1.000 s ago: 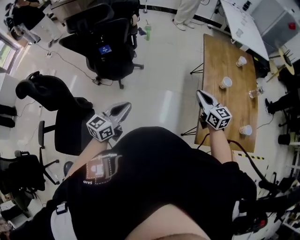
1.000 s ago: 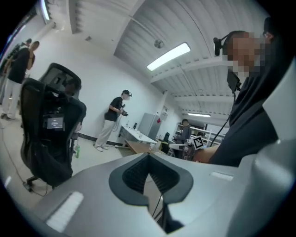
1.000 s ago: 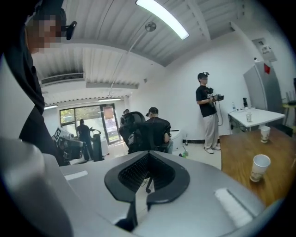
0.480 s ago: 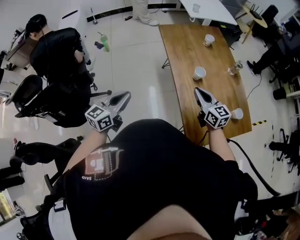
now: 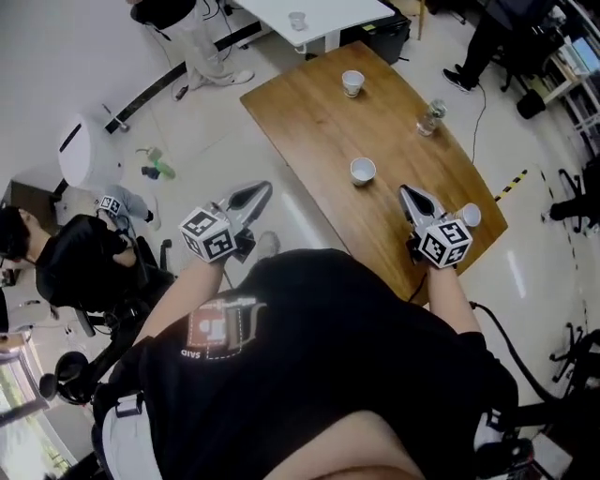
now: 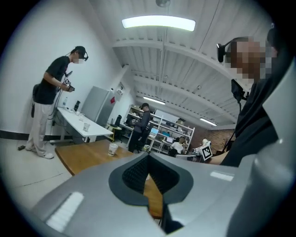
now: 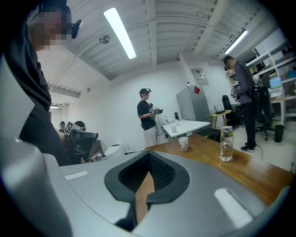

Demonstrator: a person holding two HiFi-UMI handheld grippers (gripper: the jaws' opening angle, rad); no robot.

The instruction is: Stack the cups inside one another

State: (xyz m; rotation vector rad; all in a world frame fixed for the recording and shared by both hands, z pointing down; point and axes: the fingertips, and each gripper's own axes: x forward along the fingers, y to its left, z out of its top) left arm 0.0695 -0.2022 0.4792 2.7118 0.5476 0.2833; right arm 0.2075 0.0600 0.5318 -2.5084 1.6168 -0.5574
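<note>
shirt logo [image 5: 223, 330] unreadable; left gripper [image 5: 257, 193] and right gripper [image 5: 411, 195] closed.

Your table [image 5: 309, 112]: warm brown wood grain. Cups on it all white: far cup [image 5: 352, 82], middle cup [image 5: 363, 171], near cup [image 5: 470, 216]. Bottle [image 5: 430, 116]: clear, with a yellow-green band near the top. Your left gripper [image 5: 263, 188] and right gripper [image 5: 404, 190]: silver-grey shells, charcoal ribbed pads [image 7: 159, 172]. Left cube [image 5: 208, 234] and right cube [image 5: 444, 242]: white with black square markers. Your shirt [image 5: 356, 356]: black with a pale, reddish-tinted print. Floor [image 5: 216, 131]: glossy off-white. Desk [image 5: 323, 14]: white.
</note>
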